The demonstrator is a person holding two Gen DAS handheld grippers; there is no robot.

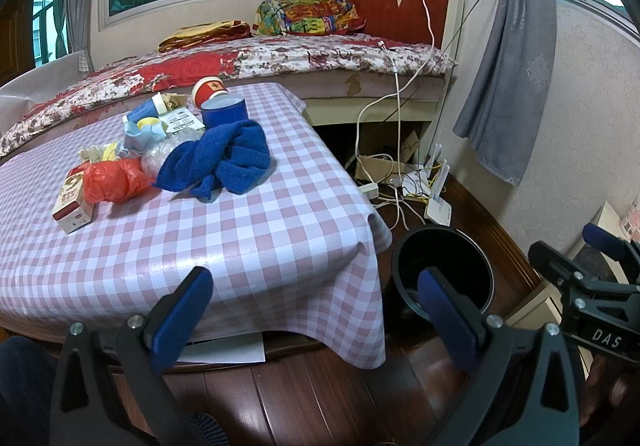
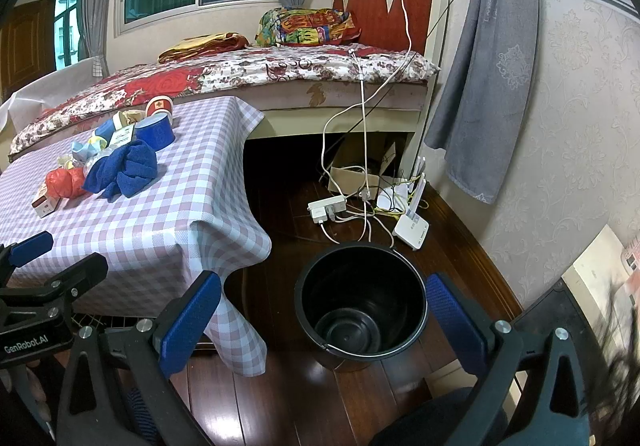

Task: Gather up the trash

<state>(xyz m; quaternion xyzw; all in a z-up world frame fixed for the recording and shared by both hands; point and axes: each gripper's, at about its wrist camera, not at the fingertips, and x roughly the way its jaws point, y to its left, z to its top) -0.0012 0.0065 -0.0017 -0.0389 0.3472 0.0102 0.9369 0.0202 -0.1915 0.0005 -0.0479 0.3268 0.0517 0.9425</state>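
Blue-padded jaws on both the left gripper [image 1: 312,310] and the right gripper [image 2: 326,320] stand wide apart and hold nothing. Between the right one's fingers sits a black bucket [image 2: 362,302] on the wood floor, just beside the checked table [image 2: 168,214]. On the table, well apart from both grippers, the trash lies in a heap: a red plastic bag [image 1: 116,180], a small carton [image 1: 72,202], paper cups [image 1: 208,90], with a blue towel [image 1: 218,160] on top.

Left gripper [image 1: 316,310] is held with jaws spread wide, nothing between them. A blue towel [image 1: 218,160], orange bag [image 1: 116,180] and carton [image 1: 72,202] are seen clustered on the checked table [image 1: 260,246]; black bin [image 1: 444,270] is set on the floor beside it.
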